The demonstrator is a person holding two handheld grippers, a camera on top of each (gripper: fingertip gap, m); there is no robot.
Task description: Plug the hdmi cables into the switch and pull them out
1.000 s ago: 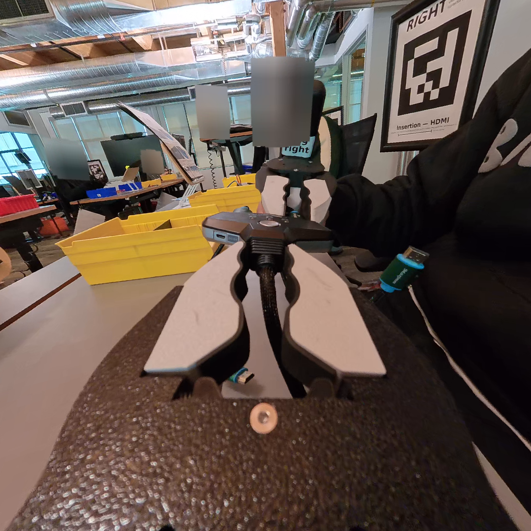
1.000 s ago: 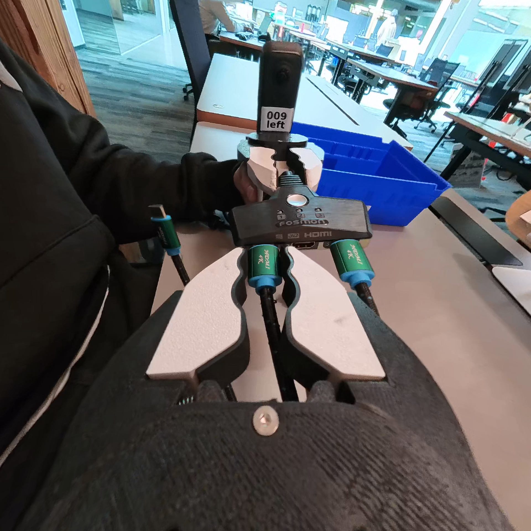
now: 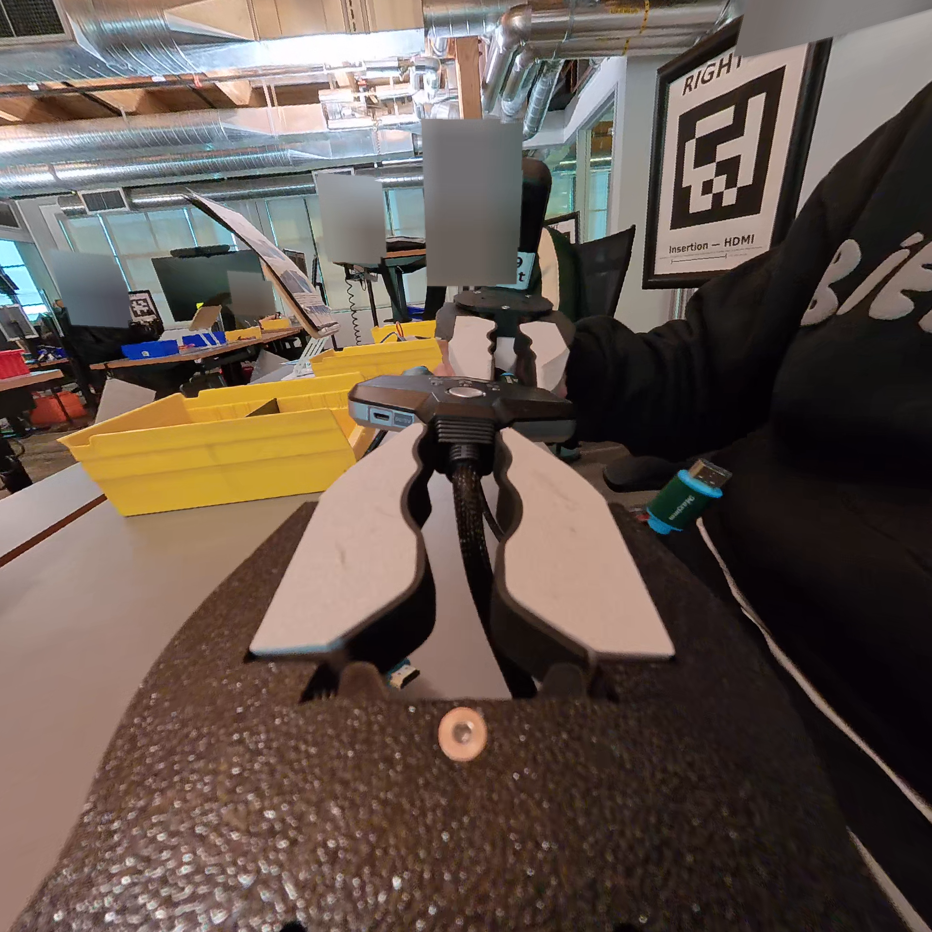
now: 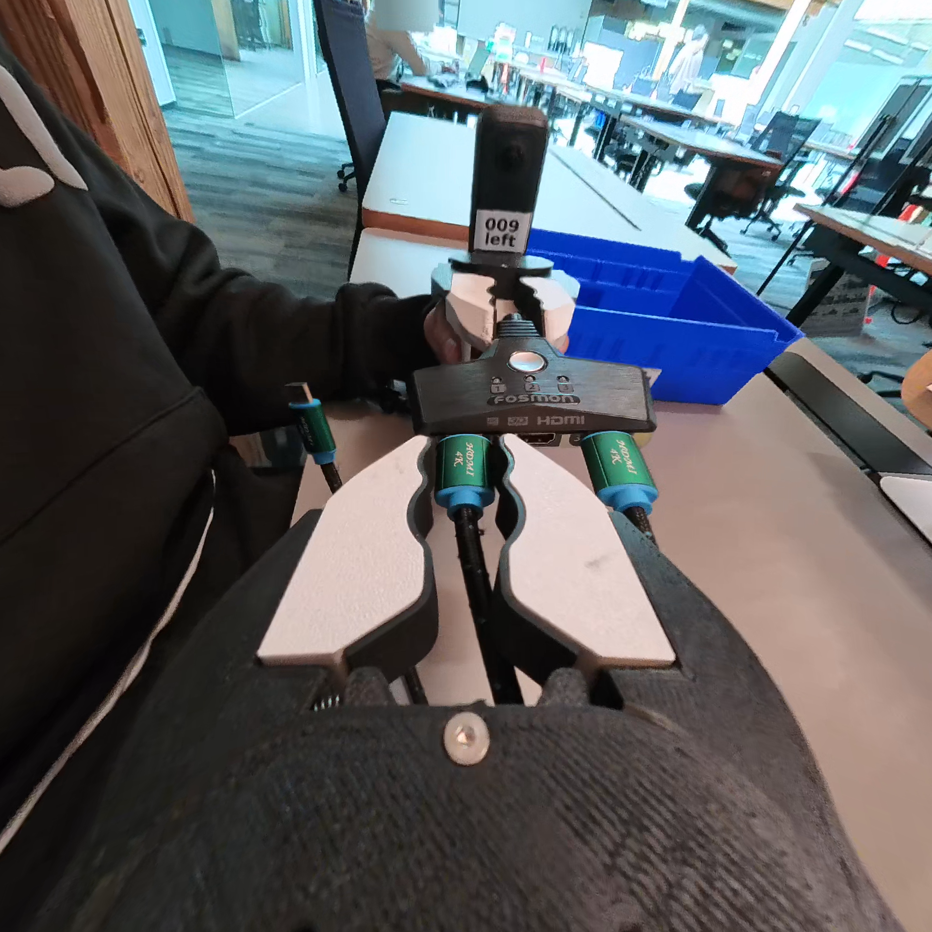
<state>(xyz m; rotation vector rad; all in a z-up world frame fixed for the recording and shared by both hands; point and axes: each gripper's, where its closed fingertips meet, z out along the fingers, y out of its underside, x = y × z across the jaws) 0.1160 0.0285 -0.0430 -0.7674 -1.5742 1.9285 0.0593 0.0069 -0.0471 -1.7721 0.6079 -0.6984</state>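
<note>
The black HDMI switch [image 4: 529,398] is held in the air between both grippers. My left gripper [image 3: 461,444] is shut on the ribbed collar of the switch's braided cable [image 3: 471,529]. It also shows in the right wrist view [image 4: 504,312]. My right gripper [image 4: 464,454] is shut on a green HDMI plug [image 4: 461,471] seated in the switch's left port. A second green plug [image 4: 618,469] sits in the right port. The middle port [image 4: 539,440] is empty. A third green plug [image 4: 312,428] hangs loose at the left, and it also shows in the left wrist view [image 3: 686,497].
Yellow bins [image 3: 212,454] stand on the grey table [image 3: 101,605] to the left. A blue bin [image 4: 681,323] stands behind the switch. The person's black sleeve [image 4: 227,328] and torso are close by. Another plug tip [image 3: 403,676] lies under my left gripper.
Both grippers keep their holds. The switch sits slightly lower in the right wrist view; otherwise nothing has visibly moved.
</note>
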